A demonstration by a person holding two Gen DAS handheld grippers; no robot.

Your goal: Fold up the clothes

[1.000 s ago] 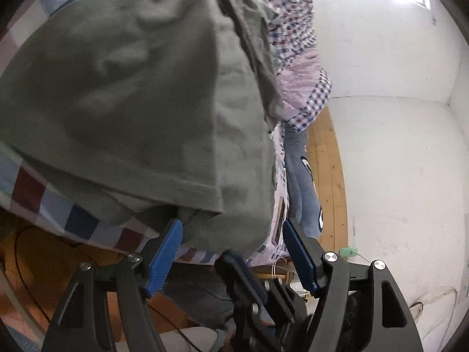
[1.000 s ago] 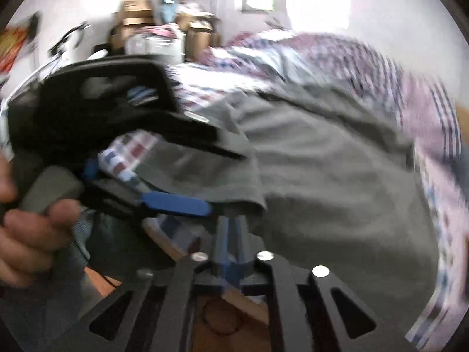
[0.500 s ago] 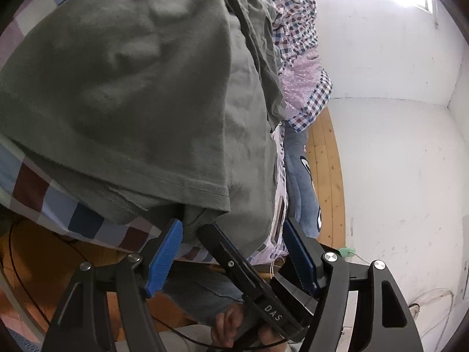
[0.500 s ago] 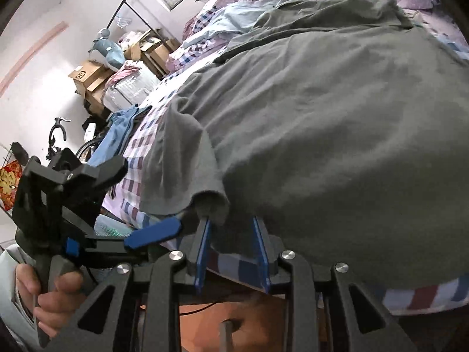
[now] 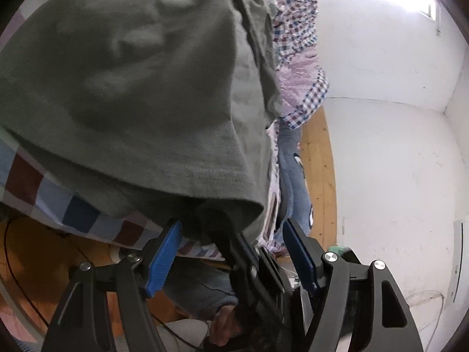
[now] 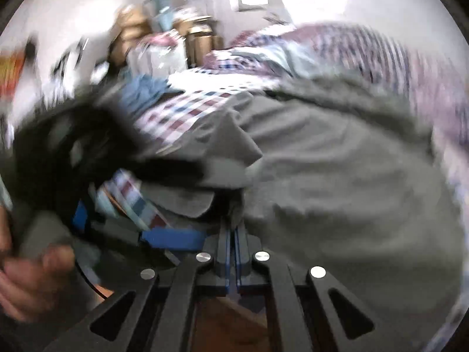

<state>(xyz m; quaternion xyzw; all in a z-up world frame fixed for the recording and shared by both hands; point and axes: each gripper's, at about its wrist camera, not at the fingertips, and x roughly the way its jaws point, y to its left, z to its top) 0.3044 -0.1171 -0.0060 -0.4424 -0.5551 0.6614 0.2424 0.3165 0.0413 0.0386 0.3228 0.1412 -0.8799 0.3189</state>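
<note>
A grey-green T-shirt [image 5: 132, 88] lies spread over the checked bedspread [image 5: 26, 182]. In the left wrist view my left gripper [image 5: 231, 223] stands open at the shirt's hem, blue pads wide apart. A black finger of the right gripper [image 5: 234, 252] reaches in between them, under the hem. The right wrist view is blurred: my right gripper [image 6: 233, 231] has its blue pads pressed together on the hem of the T-shirt [image 6: 337, 190]. The left gripper's blue pad [image 6: 173, 239] shows to its left, with a hand [image 6: 26, 278] on the handle.
The bed edge drops to a wooden floor [image 5: 322, 182] beside a white wall [image 5: 395, 161]. A blue soft toy [image 5: 296, 187] lies at the bedside. Cardboard boxes [image 6: 202, 44] and blue clothing [image 6: 143, 91] sit beyond the bed.
The right gripper's pads, apart around the hem half a second ago, are now together on it, and its view has swung and blurred. The left gripper stays open, slightly closer to the hem.
</note>
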